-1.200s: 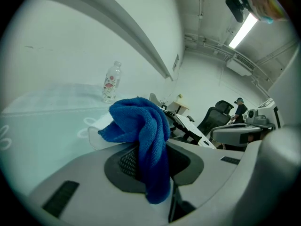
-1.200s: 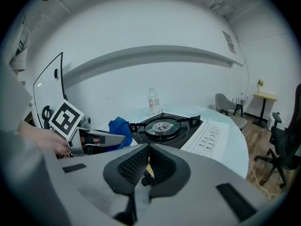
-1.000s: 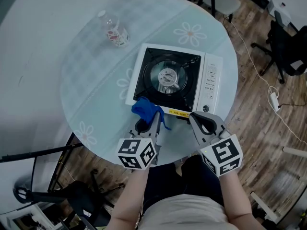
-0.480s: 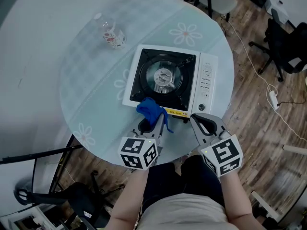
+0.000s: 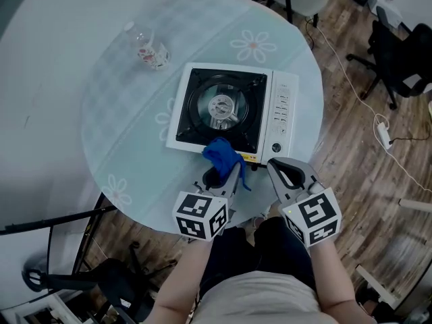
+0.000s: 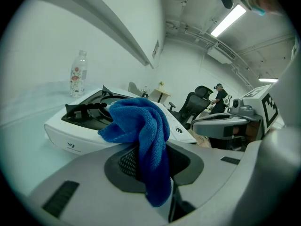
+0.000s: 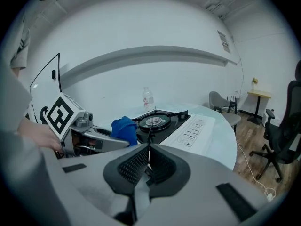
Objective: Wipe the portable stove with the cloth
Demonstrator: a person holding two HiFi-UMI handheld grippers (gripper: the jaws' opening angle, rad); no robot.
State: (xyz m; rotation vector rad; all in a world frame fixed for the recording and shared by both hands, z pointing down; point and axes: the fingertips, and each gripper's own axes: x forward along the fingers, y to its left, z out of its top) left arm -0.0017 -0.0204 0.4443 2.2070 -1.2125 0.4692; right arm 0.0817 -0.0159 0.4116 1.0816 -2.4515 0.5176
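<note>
The white portable stove (image 5: 280, 110) with its black burner top lies on the round table (image 5: 121, 127). My left gripper (image 5: 225, 172) is shut on a bunched blue cloth (image 5: 221, 154), which hangs over the stove's near edge. In the left gripper view the cloth (image 6: 141, 124) droops from between the pads, with the stove (image 6: 70, 135) just behind. My right gripper (image 5: 285, 170) is shut and empty, just off the stove's near right corner. Its view shows the shut right gripper (image 7: 148, 160), the stove (image 7: 195, 131) ahead and the cloth (image 7: 123, 126) to the left.
A clear plastic bottle (image 5: 148, 50) lies on the table beyond the stove's far left corner. The table's near edge is right under both grippers. Office chairs (image 5: 398, 52) and a cable (image 5: 351, 79) stand on the wooden floor to the right.
My left gripper has carried the cloth rightward along the stove's near edge, from its left corner toward the middle. The right gripper has stayed put.
</note>
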